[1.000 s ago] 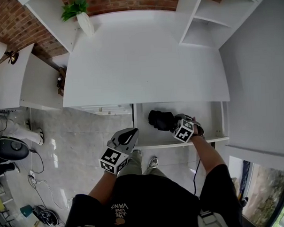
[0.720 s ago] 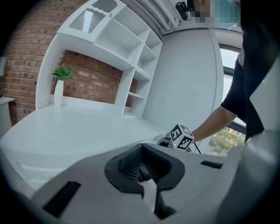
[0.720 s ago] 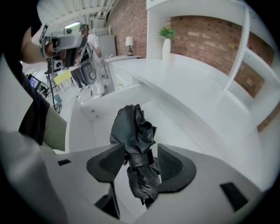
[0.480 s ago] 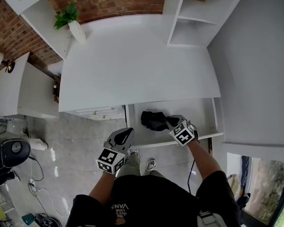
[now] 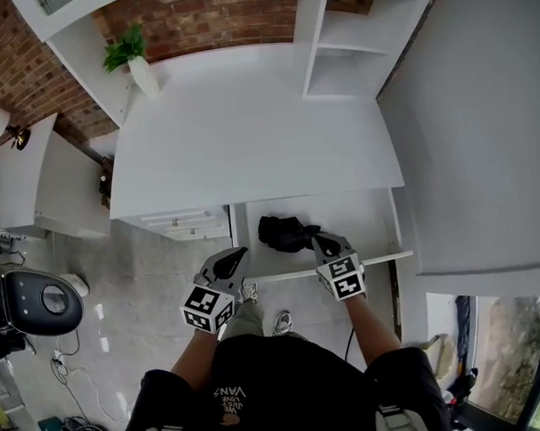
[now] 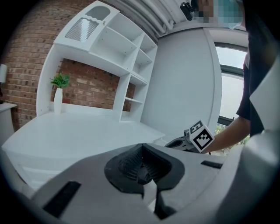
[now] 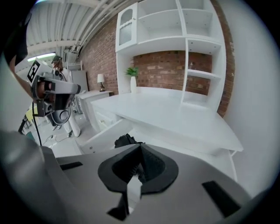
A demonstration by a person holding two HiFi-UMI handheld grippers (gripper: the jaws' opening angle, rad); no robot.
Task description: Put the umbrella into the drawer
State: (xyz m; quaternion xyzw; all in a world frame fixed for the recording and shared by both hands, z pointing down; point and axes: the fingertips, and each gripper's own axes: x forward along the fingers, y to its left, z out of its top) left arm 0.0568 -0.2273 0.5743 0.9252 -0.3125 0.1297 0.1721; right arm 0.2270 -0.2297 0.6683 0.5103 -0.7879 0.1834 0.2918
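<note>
Abutting a brick wall (image 5: pixel 217 16), the white desk (image 5: pixel 248 131) has the umbrella (image 5: pixel 284 234) in its drawer (image 5: pixel 364 222); left gripper (image 5: pixel 239 252), right gripper (image 5: pixel 316 240) closed.

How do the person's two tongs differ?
The right tongs hang over the open drawer; the left tongs hang outside it, over the floor. The right tongs' tips are near the umbrella in it; the left tongs are clear. Both are shut and empty; the right just closed.
</note>
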